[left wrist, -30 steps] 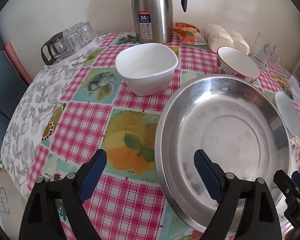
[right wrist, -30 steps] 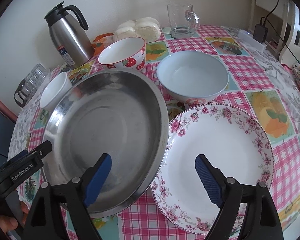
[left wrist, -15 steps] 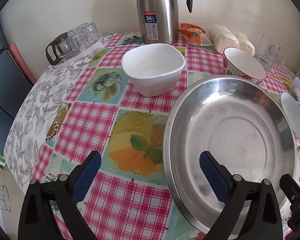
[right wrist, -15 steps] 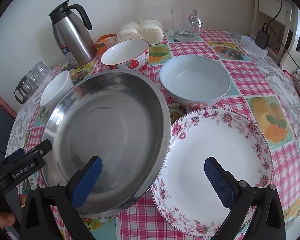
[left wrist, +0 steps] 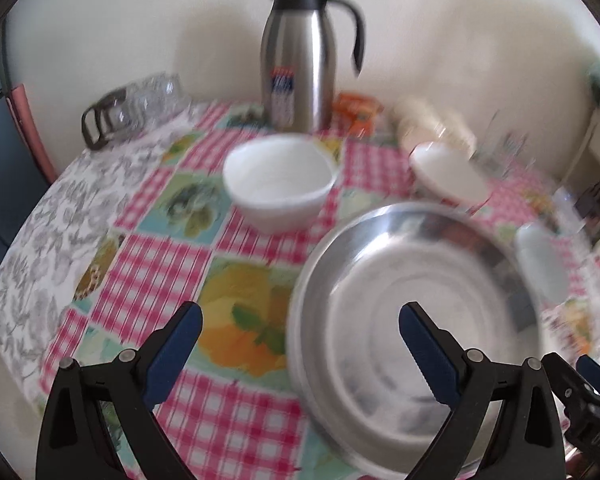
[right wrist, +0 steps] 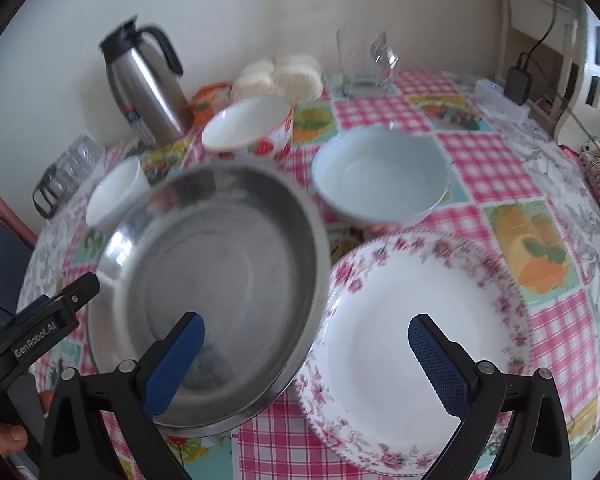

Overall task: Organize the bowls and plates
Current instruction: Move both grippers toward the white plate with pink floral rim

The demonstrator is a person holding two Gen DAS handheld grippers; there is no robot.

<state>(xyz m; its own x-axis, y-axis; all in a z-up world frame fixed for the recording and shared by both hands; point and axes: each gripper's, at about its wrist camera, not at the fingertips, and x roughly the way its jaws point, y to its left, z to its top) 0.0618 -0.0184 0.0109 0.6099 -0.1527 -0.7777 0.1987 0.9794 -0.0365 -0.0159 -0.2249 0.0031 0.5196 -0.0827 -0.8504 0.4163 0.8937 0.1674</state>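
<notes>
A large steel plate (left wrist: 416, 320) (right wrist: 216, 280) lies on the checked tablecloth, its right edge over a floral plate (right wrist: 420, 300). A white bowl (left wrist: 280, 180) (right wrist: 116, 194) stands behind it on the left. A strawberry bowl (right wrist: 252, 128) (left wrist: 448, 176) and a pale blue bowl (right wrist: 380, 176) stand behind. My left gripper (left wrist: 300, 344) is open, straddling the steel plate's left rim above it. My right gripper (right wrist: 306, 354) is open, above where the two plates meet. Both views are blurred.
A steel thermos (left wrist: 300, 60) (right wrist: 144, 84), glass cups (left wrist: 140, 100), a glass mug (right wrist: 364, 60), white buns (right wrist: 280, 76) and an orange packet (left wrist: 356, 112) stand at the back by the wall. A charger and cable (right wrist: 516, 80) lie at the far right. The table edge (left wrist: 12, 280) curves on the left.
Both grippers have drawn back and risen, so the table looks farther and more of the wall shows. Both stay open. The dishes have not moved.
</notes>
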